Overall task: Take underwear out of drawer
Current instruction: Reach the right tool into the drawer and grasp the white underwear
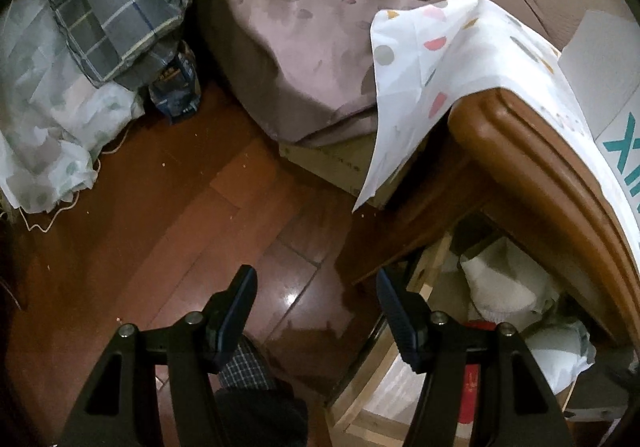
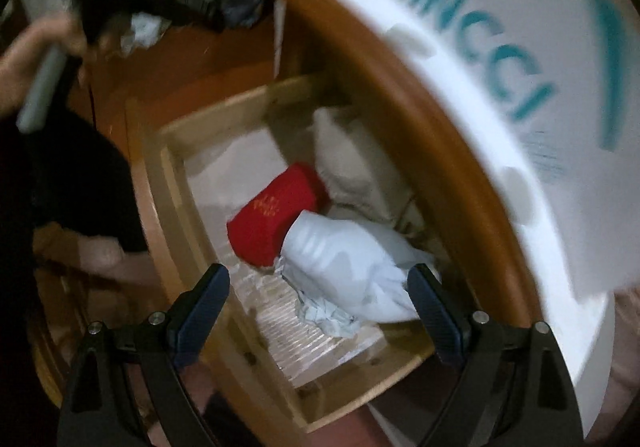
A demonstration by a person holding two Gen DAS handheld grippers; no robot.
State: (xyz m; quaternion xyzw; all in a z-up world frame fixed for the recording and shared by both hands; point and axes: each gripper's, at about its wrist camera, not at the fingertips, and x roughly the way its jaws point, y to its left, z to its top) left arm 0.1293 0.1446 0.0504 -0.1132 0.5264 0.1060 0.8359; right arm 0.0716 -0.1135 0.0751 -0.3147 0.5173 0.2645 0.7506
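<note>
The pale wooden drawer (image 2: 224, 97) stands pulled out under the brown nightstand top (image 2: 400, 95). Inside lie a red rolled piece (image 2: 272, 215), a pale blue-white folded garment (image 2: 348, 263) and a cream folded one (image 2: 352, 159). My right gripper (image 2: 318, 271) hangs over the drawer, pointing down, open wide with nothing pressed between its pads; this view is blurred. My left gripper (image 1: 315, 273) is open over the wood floor, just left of the drawer (image 1: 384, 359). In the left wrist view the red piece (image 1: 470, 375) and the cream garment (image 1: 500, 283) show partly.
A white box with teal letters (image 2: 500, 47) and a dotted white cloth (image 1: 432, 59) lie on the nightstand. A bed with a pink-brown sheet (image 1: 304, 47) is behind, with plaid bedding (image 1: 112, 7) piled at left. A person's hand (image 2: 24, 63) shows at the left edge.
</note>
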